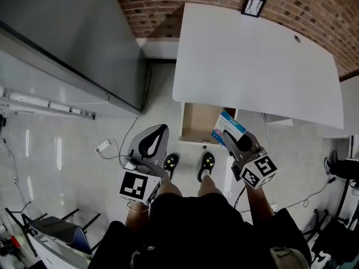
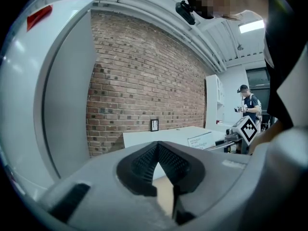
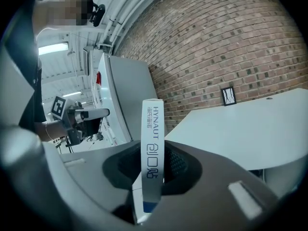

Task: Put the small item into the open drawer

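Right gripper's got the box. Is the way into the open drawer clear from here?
Probably yes. The right gripper, shut on the box, hovers by the open drawer's right edge. The drawer's front shows bare beyond the desk top, and the left gripper is off to the left.

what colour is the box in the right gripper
White box with blue trim, clearest in head view.

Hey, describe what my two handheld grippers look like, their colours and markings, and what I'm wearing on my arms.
The left gripper and right gripper both have smooth light-grey shells with black ribbed fingers. Each carries a white cube printed with black square markers. The forearms are bare, with no sleeves reaching them, and the clothing is dark.
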Demonstrator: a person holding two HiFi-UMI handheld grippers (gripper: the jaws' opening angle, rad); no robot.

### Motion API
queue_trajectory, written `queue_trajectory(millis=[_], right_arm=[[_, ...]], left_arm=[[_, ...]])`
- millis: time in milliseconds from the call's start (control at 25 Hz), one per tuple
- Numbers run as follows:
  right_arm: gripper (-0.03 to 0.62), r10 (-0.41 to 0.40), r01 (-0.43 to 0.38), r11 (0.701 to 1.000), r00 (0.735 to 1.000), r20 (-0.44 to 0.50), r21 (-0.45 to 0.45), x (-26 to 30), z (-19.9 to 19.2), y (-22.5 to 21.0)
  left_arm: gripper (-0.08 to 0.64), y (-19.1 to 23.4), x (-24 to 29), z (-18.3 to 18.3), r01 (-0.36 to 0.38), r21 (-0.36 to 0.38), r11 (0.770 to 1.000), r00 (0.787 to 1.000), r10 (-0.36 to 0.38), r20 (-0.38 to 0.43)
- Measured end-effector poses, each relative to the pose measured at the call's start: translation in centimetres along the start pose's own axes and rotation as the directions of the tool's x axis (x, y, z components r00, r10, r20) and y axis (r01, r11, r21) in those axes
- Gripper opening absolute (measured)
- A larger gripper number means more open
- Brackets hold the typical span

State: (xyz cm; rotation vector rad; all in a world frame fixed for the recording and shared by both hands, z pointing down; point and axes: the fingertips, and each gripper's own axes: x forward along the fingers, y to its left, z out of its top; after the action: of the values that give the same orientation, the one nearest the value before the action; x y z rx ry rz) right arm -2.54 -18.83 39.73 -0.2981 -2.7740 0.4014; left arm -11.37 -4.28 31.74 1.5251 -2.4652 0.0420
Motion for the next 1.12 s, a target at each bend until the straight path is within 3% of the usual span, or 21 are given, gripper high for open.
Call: queue_trajectory(millis=[320, 1120], right_arm=[[0.084, 0.02, -0.023, 0.999, 0.996, -0.088, -0.033, 2.1, -3.9, -1.2], [0.084, 0.023, -0.074, 0.985, 0.952, -0.305, -0.156, 6.5, -13.6, -4.5]], left_arm=[[-0.003, 1.3, 0.3, -2.4, -0.047, -0.033, 0.998, 0.999, 0.046, -0.019], [-0.003, 2.5, 3.5, -8.0, -0.031, -0.062, 0.998, 0.997, 0.026, -0.071]])
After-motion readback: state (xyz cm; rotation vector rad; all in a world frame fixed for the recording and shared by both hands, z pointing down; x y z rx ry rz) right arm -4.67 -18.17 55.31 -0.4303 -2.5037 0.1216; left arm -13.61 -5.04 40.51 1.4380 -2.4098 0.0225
